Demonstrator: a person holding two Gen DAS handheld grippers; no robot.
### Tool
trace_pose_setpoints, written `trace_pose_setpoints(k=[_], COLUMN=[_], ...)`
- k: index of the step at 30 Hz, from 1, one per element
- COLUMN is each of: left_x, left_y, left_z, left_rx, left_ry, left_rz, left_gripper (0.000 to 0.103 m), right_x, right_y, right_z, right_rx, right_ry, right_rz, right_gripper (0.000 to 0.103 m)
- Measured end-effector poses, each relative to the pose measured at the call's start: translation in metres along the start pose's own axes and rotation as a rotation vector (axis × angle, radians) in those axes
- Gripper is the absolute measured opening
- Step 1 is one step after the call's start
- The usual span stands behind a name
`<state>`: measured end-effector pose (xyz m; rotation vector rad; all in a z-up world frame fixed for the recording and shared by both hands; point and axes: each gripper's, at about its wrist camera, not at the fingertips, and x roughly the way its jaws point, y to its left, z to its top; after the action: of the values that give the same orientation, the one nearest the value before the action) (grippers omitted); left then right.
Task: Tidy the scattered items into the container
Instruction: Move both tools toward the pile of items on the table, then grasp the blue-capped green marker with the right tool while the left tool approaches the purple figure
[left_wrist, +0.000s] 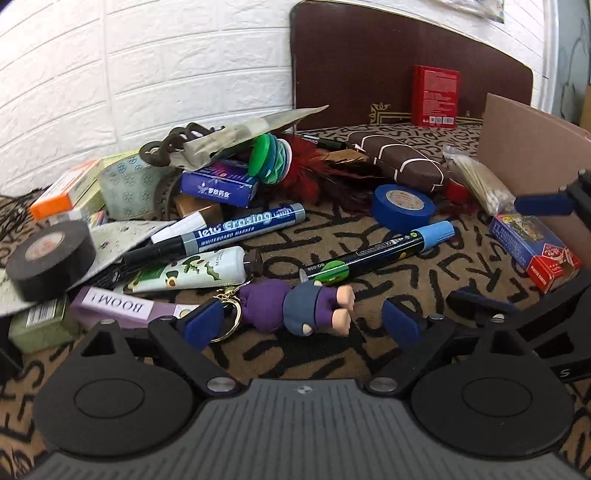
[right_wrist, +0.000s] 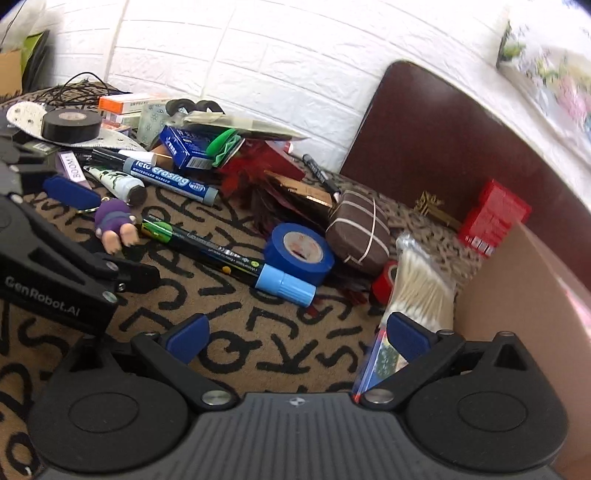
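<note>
A purple doll keychain (left_wrist: 295, 306) lies on the patterned cloth between the fingers of my left gripper (left_wrist: 303, 325). The jaws stand wide and neither pad presses on it. The right wrist view shows that gripper (right_wrist: 103, 232) straddling the doll (right_wrist: 114, 221) from the left. My right gripper (right_wrist: 297, 338) is open over bare cloth, with a playing card box (right_wrist: 384, 358) just beside its right finger. The cardboard container (left_wrist: 535, 147) (right_wrist: 517, 295) stands at the right. In the left wrist view my right gripper (left_wrist: 509, 251) hangs in front of it.
A blue tape roll (left_wrist: 402, 206), a black marker with a light blue cap (left_wrist: 384, 251), a whiteboard marker (left_wrist: 240, 229), a cream tube (left_wrist: 195, 273) and black tape (left_wrist: 51, 258) lie scattered. Behind are a cotton swab bag (right_wrist: 421, 288), a brown case (right_wrist: 362, 232) and a red box (right_wrist: 491, 218).
</note>
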<state>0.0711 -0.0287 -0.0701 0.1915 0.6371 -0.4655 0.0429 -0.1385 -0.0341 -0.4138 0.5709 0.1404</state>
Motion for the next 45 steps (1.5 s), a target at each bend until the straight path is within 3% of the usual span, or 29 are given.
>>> trace_pose_setpoints(k=[1, 2, 4, 12, 18, 20, 21, 24, 26, 27, 30, 33, 36, 40, 44, 45], left_x=[0.000, -0.001, -0.003, -0.035, -0.054, -0.051, -0.048, -0.046, -0.044, -0.044, -0.044, -0.042, -0.042, -0.040, -0.042, -0.042], left_y=[-0.001, -0.001, 0.004, 0.021, 0.023, 0.021, 0.017, 0.011, 0.013, 0.013, 0.012, 0.012, 0.012, 0.012, 0.009, 0.008], left_z=[0.000, 0.000, 0.000, -0.018, -0.028, -0.029, -0.030, -0.031, -0.030, -0.031, -0.032, -0.032, -0.032, -0.030, -0.031, -0.031], left_rx=[0.014, 0.025, 0.025, -0.029, -0.053, -0.039, -0.016, 0.013, -0.001, -0.005, 0.001, -0.002, -0.012, -0.027, -0.006, 0.006], left_ry=[-0.002, -0.010, -0.015, -0.076, -0.106, -0.066, -0.054, -0.050, -0.050, -0.050, -0.051, -0.051, -0.051, -0.050, -0.046, -0.042], left_rz=[0.003, 0.004, -0.015, -0.037, -0.081, -0.076, -0.060, -0.041, -0.047, -0.049, -0.044, -0.041, -0.037, -0.039, -0.032, -0.023], left_gripper=[0.088, 0.074, 0.067, 0.067, 0.067, 0.067, 0.067, 0.067, 0.067, 0.068, 0.068, 0.068, 0.068, 0.068, 0.068, 0.068], right_x=[0.000, 0.000, -0.001, -0.006, 0.007, 0.013, 0.016, 0.030, 0.038, 0.042, 0.052, 0.061, 0.050, 0.027, 0.017, 0.017], right_y=[-0.002, -0.005, -0.012, -0.023, -0.015, -0.007, -0.002, 0.004, 0.003, 0.003, -0.007, -0.020, -0.019, -0.005, -0.006, -0.007], right_z=[0.000, -0.001, -0.002, 0.004, 0.027, 0.034, 0.038, 0.042, 0.041, 0.041, 0.042, 0.043, 0.041, 0.035, 0.028, 0.027], right_rx=[0.008, 0.023, 0.057, 0.117, 0.191, 0.181, 0.160, 0.098, 0.056, 0.025, -0.021, 0.037, 0.044, 0.035, -0.018, -0.027], right_ry=[-0.001, -0.002, -0.004, -0.066, -0.086, -0.089, -0.085, -0.044, -0.014, -0.008, -0.003, 0.054, 0.095, 0.123, 0.095, 0.092], right_rz=[-0.006, -0.007, -0.010, 0.051, 0.258, 0.298, 0.306, 0.332, 0.366, 0.372, 0.420, 0.500, 0.532, 0.652, 0.628, 0.625], right_gripper=[0.103, 0.103, 0.103, 0.103, 0.103, 0.103, 0.101, 0.081, 0.075, 0.066, 0.063, 0.060, 0.049, 0.047, 0.046, 0.053])
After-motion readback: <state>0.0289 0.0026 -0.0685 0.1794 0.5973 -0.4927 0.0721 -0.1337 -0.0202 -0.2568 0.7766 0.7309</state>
